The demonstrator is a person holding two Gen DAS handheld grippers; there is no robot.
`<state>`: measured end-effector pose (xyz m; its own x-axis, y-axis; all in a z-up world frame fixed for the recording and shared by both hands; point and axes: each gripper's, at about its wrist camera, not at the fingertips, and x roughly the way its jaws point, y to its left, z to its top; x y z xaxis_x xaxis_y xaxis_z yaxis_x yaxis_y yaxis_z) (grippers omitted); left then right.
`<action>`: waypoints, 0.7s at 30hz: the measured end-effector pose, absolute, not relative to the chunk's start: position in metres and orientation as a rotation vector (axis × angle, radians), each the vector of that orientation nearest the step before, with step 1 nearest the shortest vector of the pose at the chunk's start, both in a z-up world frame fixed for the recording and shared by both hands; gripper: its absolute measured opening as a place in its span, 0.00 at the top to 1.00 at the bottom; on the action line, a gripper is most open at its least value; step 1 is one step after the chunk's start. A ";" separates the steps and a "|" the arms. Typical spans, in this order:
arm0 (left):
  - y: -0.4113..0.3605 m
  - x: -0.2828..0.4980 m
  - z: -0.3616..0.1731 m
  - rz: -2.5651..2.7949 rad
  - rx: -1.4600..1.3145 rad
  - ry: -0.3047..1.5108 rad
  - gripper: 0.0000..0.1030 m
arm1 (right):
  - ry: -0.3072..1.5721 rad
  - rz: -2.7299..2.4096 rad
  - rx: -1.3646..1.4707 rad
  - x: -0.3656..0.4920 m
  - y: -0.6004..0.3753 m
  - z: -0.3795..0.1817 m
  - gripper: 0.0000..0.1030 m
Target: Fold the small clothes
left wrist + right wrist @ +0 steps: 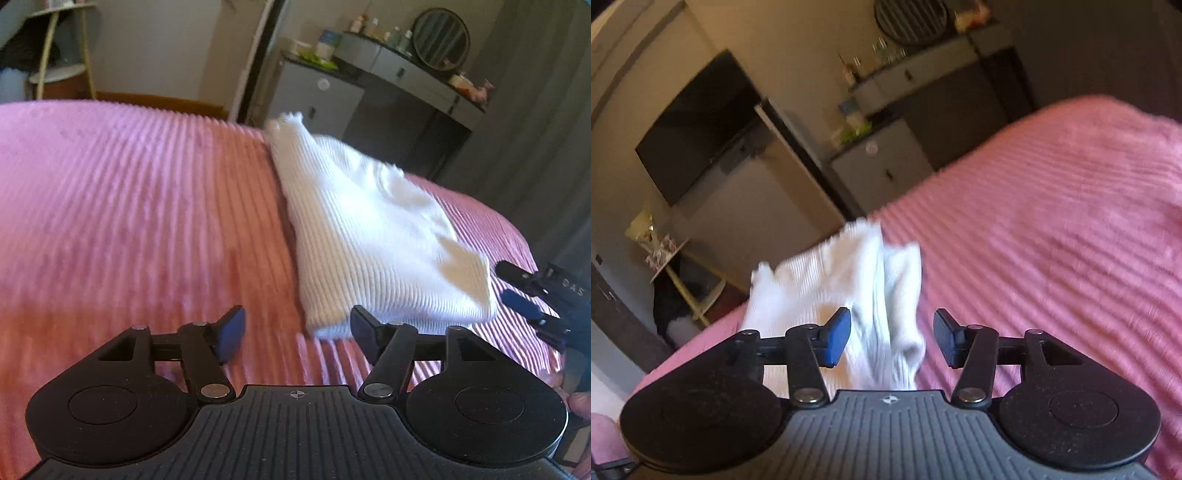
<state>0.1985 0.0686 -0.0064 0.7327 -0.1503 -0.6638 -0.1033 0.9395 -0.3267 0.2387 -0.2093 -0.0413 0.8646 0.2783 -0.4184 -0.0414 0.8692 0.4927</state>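
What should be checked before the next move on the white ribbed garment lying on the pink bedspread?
1. Left gripper open, nothing between its pads: ok.
2. Right gripper open, pads not pressing the cloth: ok.
3. White ribbed garment folded, resting on the pink bedspread: ok.
4. Garment's edges aligned neatly: cannot tell, both views are blurred.
5. Bedspread around the garment free of other items: ok in what shows.
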 end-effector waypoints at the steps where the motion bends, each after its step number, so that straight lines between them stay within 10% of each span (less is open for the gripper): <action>1: 0.070 0.197 -0.001 -0.021 -0.362 0.727 0.28 | 0.486 0.183 0.458 0.240 -0.205 -0.037 0.54; 15: 0.036 0.297 -0.008 -0.018 -0.243 0.735 0.17 | 0.518 0.247 -0.149 0.314 -0.115 -0.054 0.70; 21: 0.025 0.306 -0.035 -0.017 -0.224 0.742 0.09 | 0.512 0.250 -0.030 0.327 -0.143 -0.082 0.50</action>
<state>0.3056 0.0250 -0.0349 0.7382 -0.0947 -0.6679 -0.0633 0.9760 -0.2083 0.3270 -0.1425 -0.0815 0.8418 0.2295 -0.4885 -0.2446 0.9690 0.0337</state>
